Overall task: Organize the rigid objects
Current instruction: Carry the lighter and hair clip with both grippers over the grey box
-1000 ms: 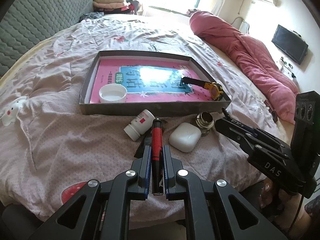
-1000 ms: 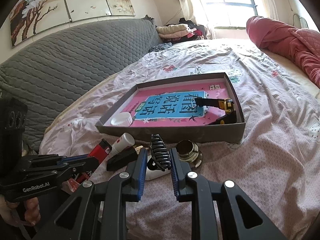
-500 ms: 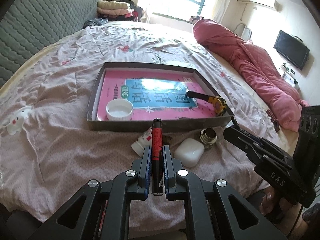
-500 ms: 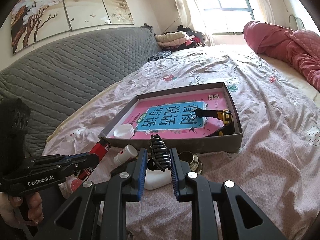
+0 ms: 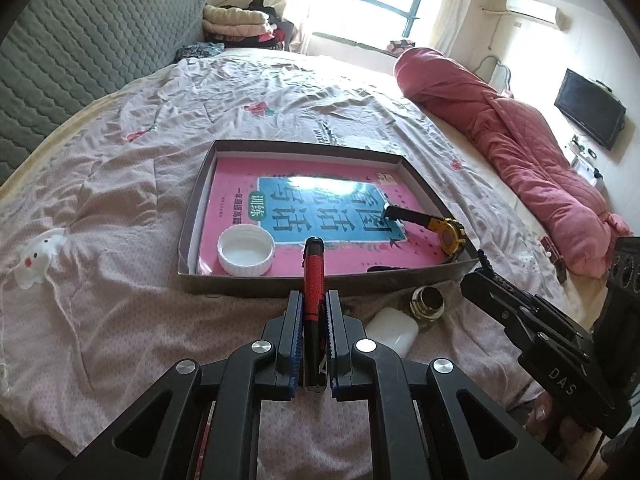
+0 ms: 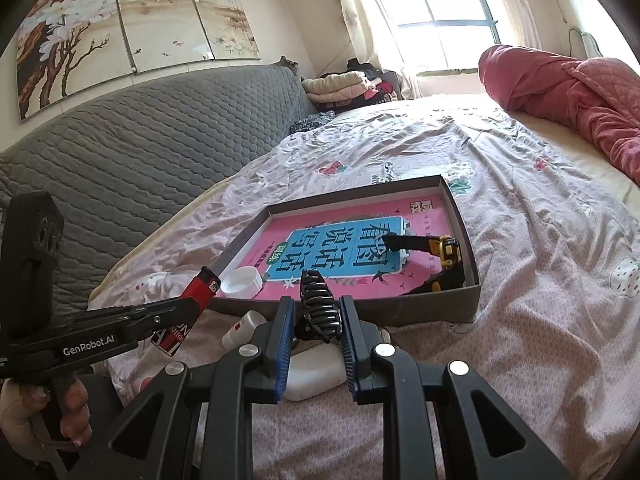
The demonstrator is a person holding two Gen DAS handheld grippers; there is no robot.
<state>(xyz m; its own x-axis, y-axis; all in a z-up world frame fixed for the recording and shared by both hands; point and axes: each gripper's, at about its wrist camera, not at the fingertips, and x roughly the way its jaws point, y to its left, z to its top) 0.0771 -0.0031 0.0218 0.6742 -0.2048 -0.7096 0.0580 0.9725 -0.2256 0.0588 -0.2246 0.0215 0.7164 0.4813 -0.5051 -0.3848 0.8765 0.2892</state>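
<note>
Left gripper: I'm pinching the red lighter, poised before the box's near wall.
Right gripper: clamped on the black hair claw.
Do well: clear wall, likely release beside white cap.

Two close wrist fisheyes, angled down, sharing the tray.

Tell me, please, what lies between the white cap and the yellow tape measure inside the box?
Only the pink book lining the box lies between the white cap and the tape measure; nothing else rests there. The left wrist view shows this best.
</note>
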